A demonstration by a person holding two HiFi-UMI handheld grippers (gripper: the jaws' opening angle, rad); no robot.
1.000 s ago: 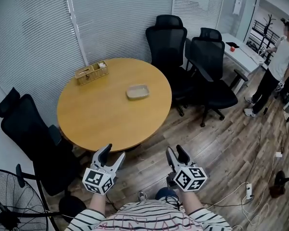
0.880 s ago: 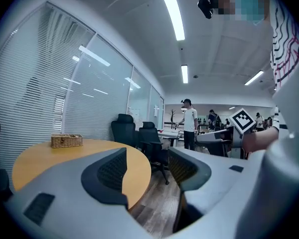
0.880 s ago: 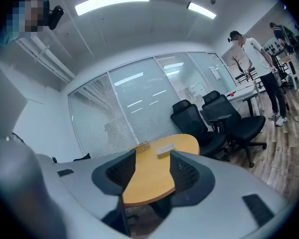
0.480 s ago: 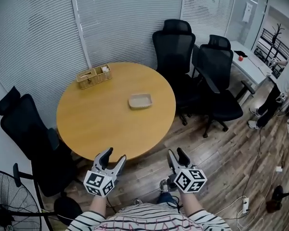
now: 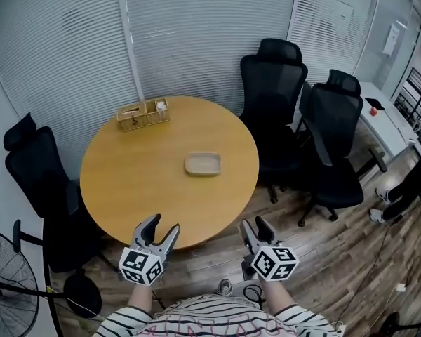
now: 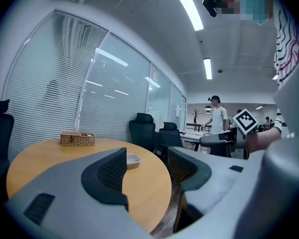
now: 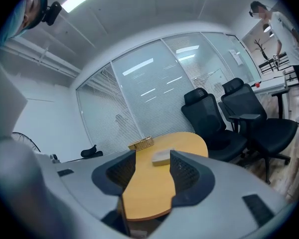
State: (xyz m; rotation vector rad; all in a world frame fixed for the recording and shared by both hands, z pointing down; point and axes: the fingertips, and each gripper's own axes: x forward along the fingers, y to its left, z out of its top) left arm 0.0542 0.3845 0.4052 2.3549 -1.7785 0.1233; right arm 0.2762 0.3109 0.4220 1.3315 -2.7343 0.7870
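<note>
Both grippers hang in the air just short of the near edge of a round wooden table (image 5: 140,181). My left gripper (image 5: 161,229) is open with nothing between its jaws, at the table's near rim. My right gripper (image 5: 253,227) is open and empty too, over the wooden floor to the right of the table. A small shallow beige tray (image 5: 202,164) lies near the table's middle, also seen as the tray (image 6: 132,159) and the tray (image 7: 161,156). A wicker basket (image 5: 142,114) stands at the table's far edge, showing as the basket (image 6: 77,139) and the basket (image 7: 141,144).
Two black office chairs (image 5: 274,111) (image 5: 337,146) stand right of the table, and another chair (image 5: 35,174) at its left. A floor fan (image 5: 3,272) is at the lower left. Blinds cover the glass wall behind. A person (image 6: 218,126) stands by a white desk (image 5: 389,121) far right.
The head view has shifted, so the table and chairs now sit further right and lower in it. Both grippers stay open and keep their places near the table's edge.
</note>
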